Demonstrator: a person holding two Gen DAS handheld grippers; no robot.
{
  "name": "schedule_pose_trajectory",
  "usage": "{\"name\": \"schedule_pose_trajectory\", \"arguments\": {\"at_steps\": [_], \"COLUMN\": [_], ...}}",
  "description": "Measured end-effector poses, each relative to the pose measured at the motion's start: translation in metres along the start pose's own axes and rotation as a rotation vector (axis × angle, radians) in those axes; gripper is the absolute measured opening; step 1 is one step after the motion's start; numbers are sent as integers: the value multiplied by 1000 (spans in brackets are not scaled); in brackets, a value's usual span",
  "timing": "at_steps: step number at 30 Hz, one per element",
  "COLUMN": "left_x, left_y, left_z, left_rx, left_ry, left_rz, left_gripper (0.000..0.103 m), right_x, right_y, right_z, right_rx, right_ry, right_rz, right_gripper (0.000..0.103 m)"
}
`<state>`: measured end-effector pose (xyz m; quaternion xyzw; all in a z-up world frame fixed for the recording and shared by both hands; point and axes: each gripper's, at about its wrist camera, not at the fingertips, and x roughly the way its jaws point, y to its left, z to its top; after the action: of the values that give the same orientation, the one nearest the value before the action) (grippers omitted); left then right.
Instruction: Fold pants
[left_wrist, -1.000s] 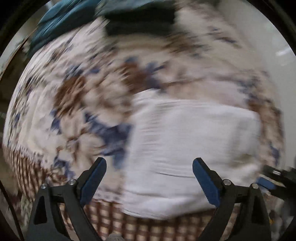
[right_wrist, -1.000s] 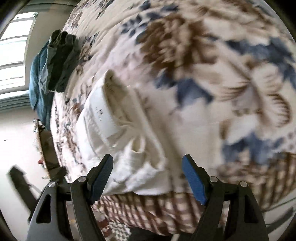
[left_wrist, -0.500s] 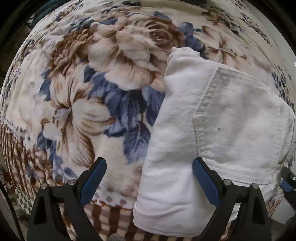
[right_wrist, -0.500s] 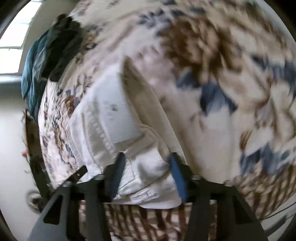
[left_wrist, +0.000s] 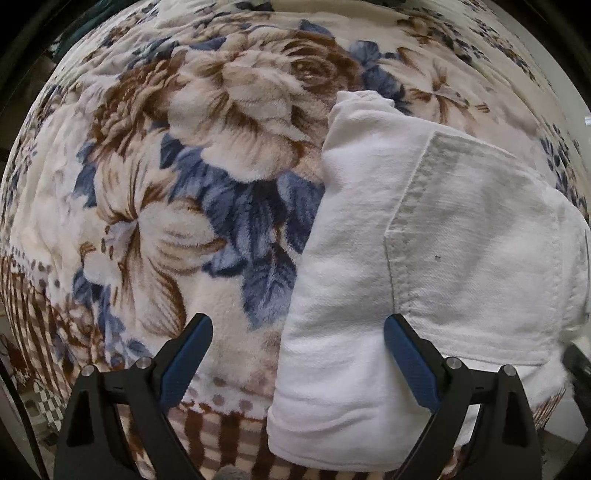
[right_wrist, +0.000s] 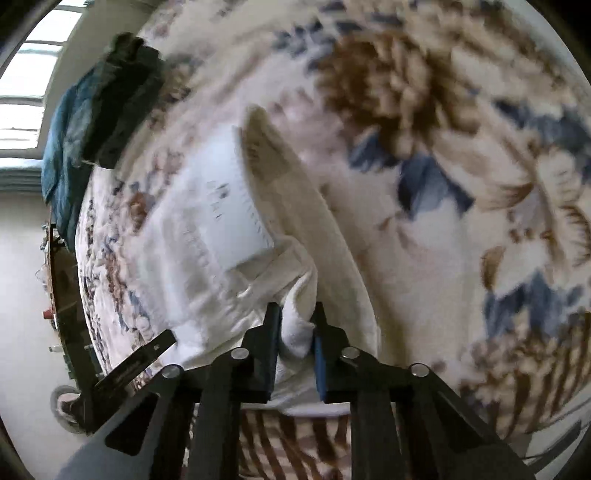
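Right tongs (right_wrist: 295, 332) clamped on a fold of the white pants (right_wrist: 207, 258). Left tongs (left_wrist: 295, 347) open wide above the pants' edge on the blanket (left_wrist: 147, 184).

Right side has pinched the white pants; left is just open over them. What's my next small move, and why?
Probably close the left hand-held gripper on the near edge of the white pants. Its jaws stand open around that edge, while the right hand-held gripper already clamps a bunched corner on the floral blanket. Both held, the pants can lift evenly.
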<state>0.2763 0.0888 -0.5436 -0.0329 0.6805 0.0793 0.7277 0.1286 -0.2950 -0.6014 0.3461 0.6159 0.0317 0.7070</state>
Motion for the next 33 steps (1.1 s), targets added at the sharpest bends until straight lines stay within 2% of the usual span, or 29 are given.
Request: {"name": "schedule_pose_trajectory", "arguments": {"at_steps": [3, 5, 7, 9, 11, 12, 14, 15, 16, 17, 18, 19, 21, 22, 25, 26, 28, 30, 32, 33], "left_x": [-5, -5, -3, 3, 6, 6, 1, -6, -14, -24, -31, -40, -46, -45, -29, -21, -7, 2, 9, 12], "left_y": [0, -2, -5, -7, -7, -7, -7, -4, -3, 0, 3, 8, 15, 20, 37, 44, 57, 68, 82, 85], "left_z": [2, 1, -1, -3, -2, -1, 3, 8, 12, 18, 23, 32, 45, 51, 64, 68, 69, 63, 61, 60], "left_rx": [23, 36, 49, 52, 55, 60, 78, 85, 89, 93, 92, 82, 66, 55, 12, -3, -36, -62, -95, -107], "left_ry": [-1, 0, 3, 13, 23, 23, 9, -10, -40, -81, -113, -160, -204, -209, -164, -146, -105, -75, -46, -34], "left_rz": [-7, -5, 2, -7, -18, -15, 13, 42, 94, 157, 190, 239, 278, 292, 299, 297, 296, 296, 279, 270], "left_gripper": [95, 95, 95, 95, 97, 97, 97, 97, 97, 97, 97, 97, 97, 97, 97, 97, 97, 97, 97, 97], "right_x": [-25, -30, -17, 8, 31, 40, 38, 30, 20, 4, -10, -23, -28, -18, 25, 52, 92, 146, 192, 205], "right_y": [6, 3, -8, -29, -46, -48, -46, -40, -34, -21, -5, 16, 57, 96, 174, 210, 255, 296, 309, 305], "right_z": [-16, -27, -35, -37, -33, -29, -19, -14, -10, -4, 2, 11, 27, 42, 68, 76, 81, 80, 74, 71], "right_rx": [4, 4, 27, 102, 154, 161, 147, 127, 95, 46, -1, -65, -193, -299, -451, -525, -622, -712, -764, -782], "right_ry": [-15, -6, 18, 38, 75, 120, 183, 205, 213, 201, 181, 158, 122, 122, 181, 213, 256, 338, 435, 466], "right_rz": [7, -23, -60, -78, -93, -86, -90, -105, -124, -161, -188, -211, -208, -186, -119, -106, -121, -169, -248, -295], "right_gripper": [15, 15, 15, 15, 16, 18, 26, 42, 51, 53, 56, 64, 78, 80, 80, 79, 79, 79, 72, 47]}}
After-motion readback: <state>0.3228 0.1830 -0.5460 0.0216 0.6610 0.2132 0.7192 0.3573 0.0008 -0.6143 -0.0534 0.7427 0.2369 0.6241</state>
